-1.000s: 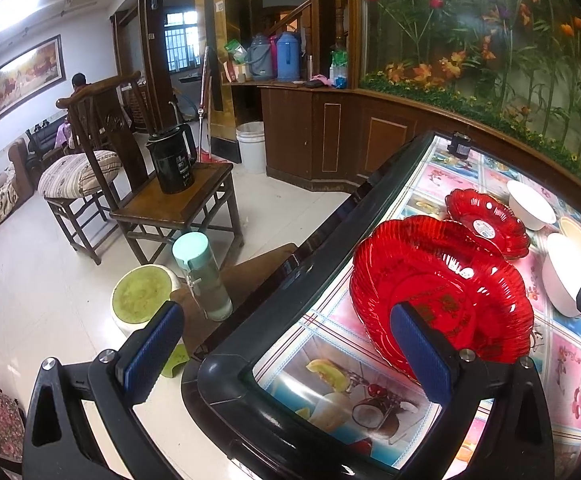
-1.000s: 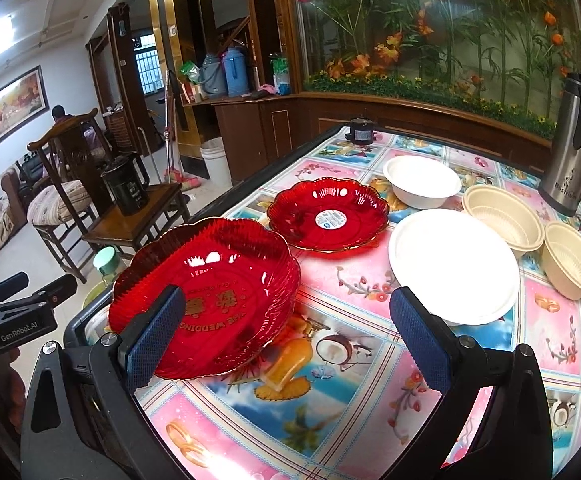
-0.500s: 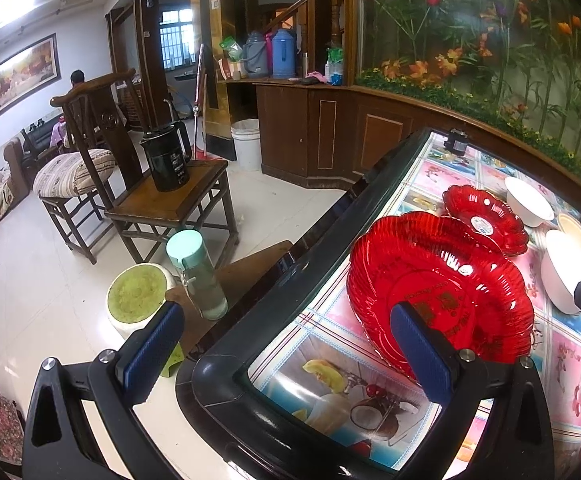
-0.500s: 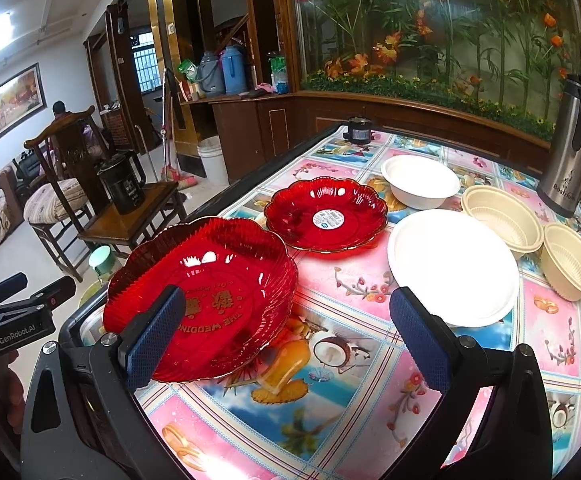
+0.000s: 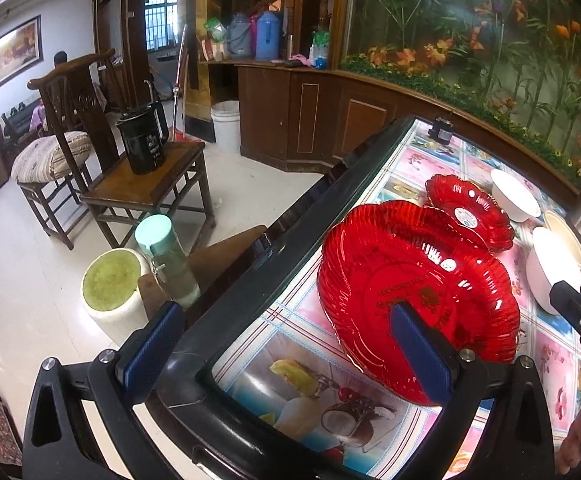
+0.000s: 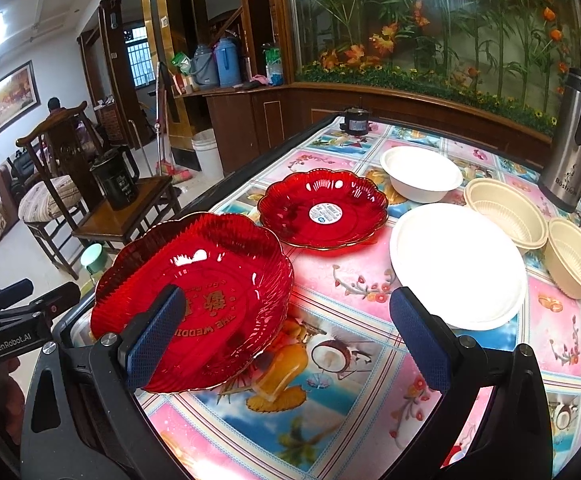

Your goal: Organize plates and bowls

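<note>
**A:** What had changed over that last second on your end?

**B:** Not much, honestly. Both views had crept toward the large red plate (image 6: 194, 296). In the right view it had grown and slid under my left pad, so the right hand-held gripper (image 6: 286, 340) had eased forward and a little left. The left hand-held gripper (image 5: 290, 352) had closed in too: the plate's near rim now sat just behind its right pad.

**A:** Had either one taken hold?

**B:** No. Both had their pads spread wide, pinching nothing. The plate lay flat on the surface (image 6: 354, 400), at its near left corner, right in front of and between the two tools.

**A:** And the rest of the crockery?

**B:** Untouched, as far as I could see. The small red plate (image 6: 322, 210) sat just beyond the large one, the white plate (image 6: 456, 264) ahead of my right pad, the white bowl (image 6: 420, 174) farther back, and the two beige bowls (image 6: 506, 212) off to the far right (one tucked against the other).

**A:** So what did that mean for the job?

**B:** I judged sorting had barely begun; nothing was stacked yet. The approach suggested the large red plate would be first, likely paired with the small one.
</note>
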A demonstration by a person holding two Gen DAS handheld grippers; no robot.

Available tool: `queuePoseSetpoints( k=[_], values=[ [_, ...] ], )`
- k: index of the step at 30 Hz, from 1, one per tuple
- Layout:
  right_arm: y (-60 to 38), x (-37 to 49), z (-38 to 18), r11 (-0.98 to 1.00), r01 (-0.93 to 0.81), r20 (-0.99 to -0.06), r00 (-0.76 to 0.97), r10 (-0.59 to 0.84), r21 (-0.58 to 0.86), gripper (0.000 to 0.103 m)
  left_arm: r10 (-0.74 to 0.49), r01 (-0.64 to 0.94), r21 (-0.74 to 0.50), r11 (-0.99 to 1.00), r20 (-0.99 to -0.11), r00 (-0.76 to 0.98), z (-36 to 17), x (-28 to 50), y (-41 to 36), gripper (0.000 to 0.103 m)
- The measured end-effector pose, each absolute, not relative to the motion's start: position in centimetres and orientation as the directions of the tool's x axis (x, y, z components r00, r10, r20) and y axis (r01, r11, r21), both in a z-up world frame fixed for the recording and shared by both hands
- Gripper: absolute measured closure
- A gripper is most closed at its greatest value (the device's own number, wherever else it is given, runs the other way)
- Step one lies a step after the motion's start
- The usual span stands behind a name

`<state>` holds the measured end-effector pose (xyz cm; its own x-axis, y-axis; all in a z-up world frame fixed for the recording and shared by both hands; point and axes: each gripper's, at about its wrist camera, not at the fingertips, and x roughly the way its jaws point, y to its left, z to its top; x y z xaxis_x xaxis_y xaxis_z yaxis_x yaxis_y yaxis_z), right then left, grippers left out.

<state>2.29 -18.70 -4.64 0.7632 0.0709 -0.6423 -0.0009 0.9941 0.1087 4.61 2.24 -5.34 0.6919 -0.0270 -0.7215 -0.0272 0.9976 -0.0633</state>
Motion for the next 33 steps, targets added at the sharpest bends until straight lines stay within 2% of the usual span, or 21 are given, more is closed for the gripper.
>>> queuePoseSetpoints(
  k=[13,22,27,30,33],
  values=[
    [-18.6,3.9,-5.3,0.992,-0.011,-0.662,0.743,0.093,0.128,0.0,-0.038,-0.012,-0.062,0.998,-0.74,0.671,-6.0,5.7,2.1,0.001],
    [-18.6,2.9,-4.7,0.985,-0.066,-0.572,0.807,0.146,0.159,0.0,-0.145,0.068,-0.148,0.987,-0.608,0.78,-4.5,3.7,3.2,0.001],
    [-18.7,3.2,-5.0,0.986,-0.051,-0.589,0.796,0.136,0.159,0.0,-0.165,0.094,-0.148,0.984,-0.593,0.788,-4.2,3.7,2.7,0.001],
    [-19.1,3.2,-5.2,0.984,-0.043,-0.593,0.793,0.138,0.171,0.0,-0.239,0.149,-0.2,0.968,-0.573,0.784,-4.2,3.3,2.9,0.001],
    [-19.2,3.1,-5.1,0.985,-0.041,-0.589,0.797,0.133,0.166,0.0,-0.32,0.214,-0.256,0.943,-0.513,0.797,-3.5,2.6,3.2,0.001]
  ],
)
